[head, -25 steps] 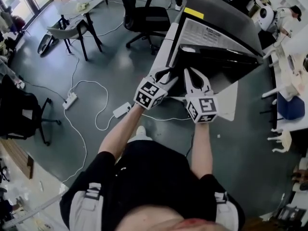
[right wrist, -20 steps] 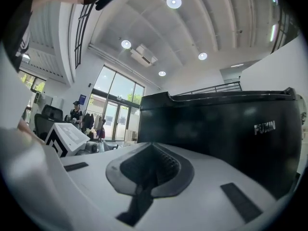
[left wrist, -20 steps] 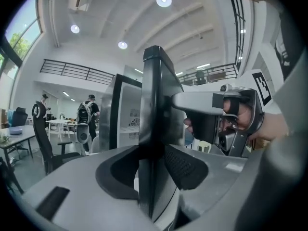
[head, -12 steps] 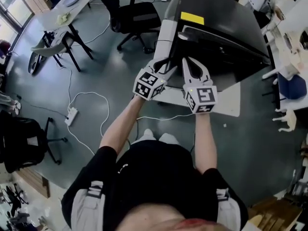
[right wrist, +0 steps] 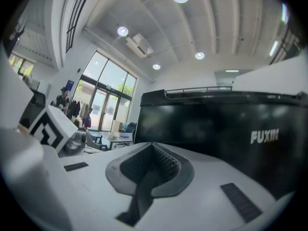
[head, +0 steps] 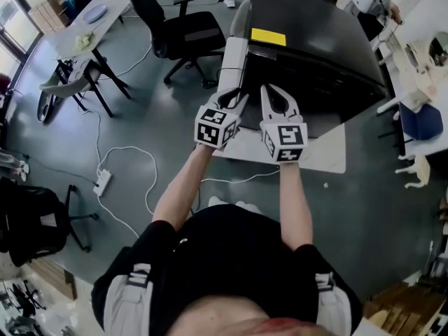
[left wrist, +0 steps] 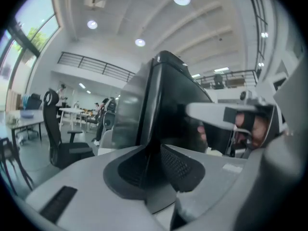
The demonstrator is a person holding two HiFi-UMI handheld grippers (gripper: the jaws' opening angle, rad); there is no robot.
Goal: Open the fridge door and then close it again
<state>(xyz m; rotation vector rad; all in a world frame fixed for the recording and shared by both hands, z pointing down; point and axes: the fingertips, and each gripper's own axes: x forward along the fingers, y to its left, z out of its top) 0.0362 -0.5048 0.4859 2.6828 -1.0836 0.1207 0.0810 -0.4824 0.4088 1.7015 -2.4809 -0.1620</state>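
A black fridge (head: 315, 40) stood on the floor (head: 140, 117). The left hand-held gripper (head: 236, 94), its jaws just closing, pinched the door (head: 232, 51) edge. The right hand-held gripper (head: 273, 89) was closed and empty.

Glossy black fridge door (right wrist: 202, 129), smooth grey floor (head: 175, 110).

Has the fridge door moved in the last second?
Yes. The door has swung in toward the fridge's black top; the gap seen earlier between them has all but closed.
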